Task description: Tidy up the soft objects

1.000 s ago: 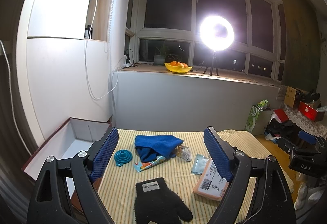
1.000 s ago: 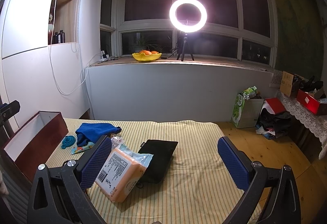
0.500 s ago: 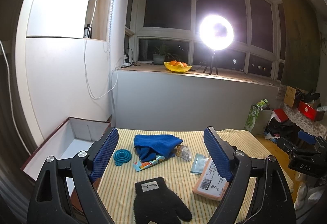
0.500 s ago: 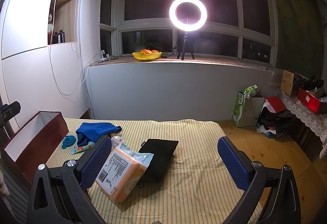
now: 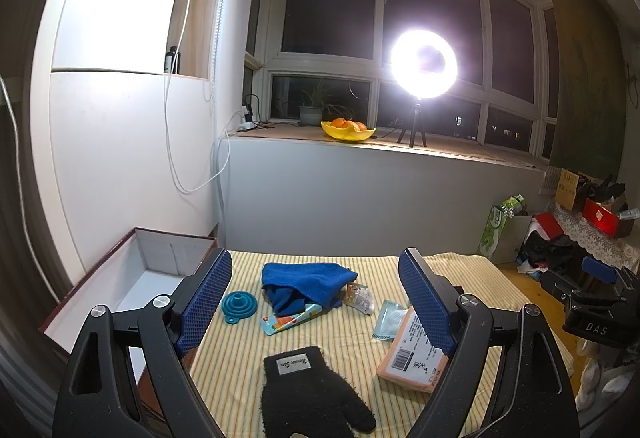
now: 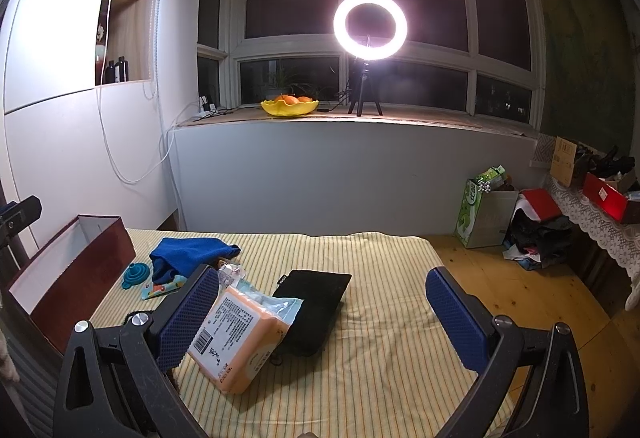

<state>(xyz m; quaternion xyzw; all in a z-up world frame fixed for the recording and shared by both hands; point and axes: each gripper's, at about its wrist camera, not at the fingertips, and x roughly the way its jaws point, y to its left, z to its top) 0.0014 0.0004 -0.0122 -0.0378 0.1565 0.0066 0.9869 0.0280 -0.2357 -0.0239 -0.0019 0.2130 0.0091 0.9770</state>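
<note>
At the far left stands one open box (image 5: 132,278) with dark red walls and a white inside, just beside the striped table (image 5: 240,358). The left gripper (image 5: 316,302) hovers above the near edge of the table, level and pointing toward the window, its two blue pads wide apart and holding nothing. Under it lies one black glove (image 5: 308,394), flat, with its label toward the window. Farther back there is one teal funnel (image 5: 239,307), then one blue cloth (image 5: 304,282) crumpled over a colourful packet (image 5: 290,321). To the right lie a small clear packet (image 5: 388,320) and one orange tissue pack (image 5: 412,362), touching each other. The right gripper (image 6: 322,314) also hovers level, its pads spread wide and empty; the tissue pack (image 6: 236,338) is just beside its left pad, lying partly on one black pouch (image 6: 316,306). Compared with a second ago, nothing on the table has moved, and both grippers have hardly shifted
</note>
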